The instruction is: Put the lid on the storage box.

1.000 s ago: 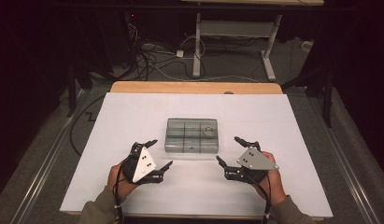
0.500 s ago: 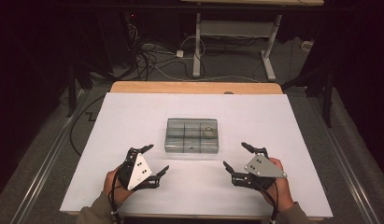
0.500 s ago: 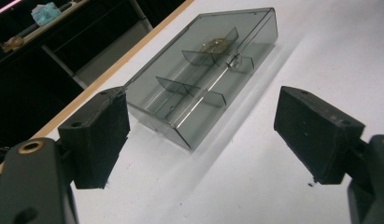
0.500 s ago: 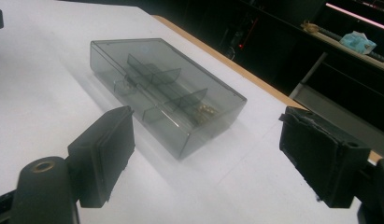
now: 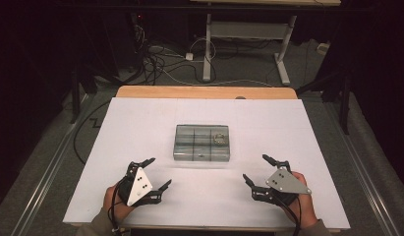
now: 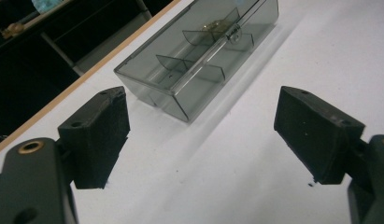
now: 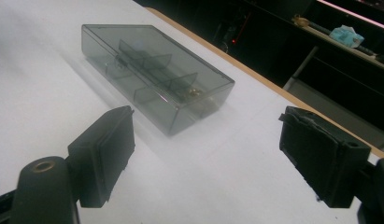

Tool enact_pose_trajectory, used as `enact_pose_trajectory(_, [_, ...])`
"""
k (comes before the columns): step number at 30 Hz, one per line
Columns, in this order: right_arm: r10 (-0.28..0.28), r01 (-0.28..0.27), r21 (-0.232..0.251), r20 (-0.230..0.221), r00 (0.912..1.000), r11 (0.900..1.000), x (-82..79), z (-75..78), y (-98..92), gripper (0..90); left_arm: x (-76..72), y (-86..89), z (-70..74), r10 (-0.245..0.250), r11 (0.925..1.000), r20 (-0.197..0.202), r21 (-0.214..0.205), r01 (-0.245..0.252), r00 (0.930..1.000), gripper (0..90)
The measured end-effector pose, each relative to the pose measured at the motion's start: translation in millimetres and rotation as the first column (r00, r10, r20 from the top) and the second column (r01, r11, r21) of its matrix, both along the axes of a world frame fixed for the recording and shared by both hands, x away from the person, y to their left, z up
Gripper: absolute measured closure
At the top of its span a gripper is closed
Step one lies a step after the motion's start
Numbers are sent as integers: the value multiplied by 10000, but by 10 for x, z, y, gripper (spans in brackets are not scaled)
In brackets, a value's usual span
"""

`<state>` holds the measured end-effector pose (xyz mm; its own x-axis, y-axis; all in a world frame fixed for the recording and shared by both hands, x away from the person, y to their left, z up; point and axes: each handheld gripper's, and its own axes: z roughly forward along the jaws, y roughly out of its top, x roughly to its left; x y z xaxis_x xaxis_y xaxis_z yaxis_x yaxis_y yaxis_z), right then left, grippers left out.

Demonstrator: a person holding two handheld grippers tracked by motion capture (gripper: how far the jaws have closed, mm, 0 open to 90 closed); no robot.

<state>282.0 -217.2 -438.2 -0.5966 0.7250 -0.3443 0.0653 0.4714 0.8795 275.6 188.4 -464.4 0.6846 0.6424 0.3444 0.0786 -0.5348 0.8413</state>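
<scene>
Jaws wide apart; smoky clear box closed, 6 compartments.

No lettering I can read anywhere.

From over my claws I see no label, brand, number or sign on the clear compartment box or on the white table; a small box on the far shelf in my right gripper view is too blurred to read.

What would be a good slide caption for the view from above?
A person's left tongs and right tongs, both open, flank a closed clear compartment box on the white table.
</scene>
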Motion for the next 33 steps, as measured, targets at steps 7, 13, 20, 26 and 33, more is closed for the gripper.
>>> enact_pose_trajectory(7, [-323,323,-20,28,9995,9995,-48,-68,-121,184,-34,111,-42,145,9987,-185,490,-136,9997,160])
enact_pose_trajectory(13, [-632,632,-43,27,9980,9980,-74,-111,-226,185,-64,169,-116,348,9994,-677,66,-345,9971,161])
enact_pose_trajectory(20, [-915,914,-80,-121,9957,9958,-102,-185,-343,185,-38,300,-147,584,9965,-737,644,-537,9956,160])
enact_pose_trajectory(26, [-1374,1375,-33,-521,9891,9905,-110,-267,-457,185,-39,425,-220,969,9936,-1183,687,-892,9882,160])
enact_pose_trajectory(33, [-1405,1419,176,-619,9881,9897,-123,-297,-519,186,-55,462,-212,1129,9929,-1229,522,-1072,9860,160])
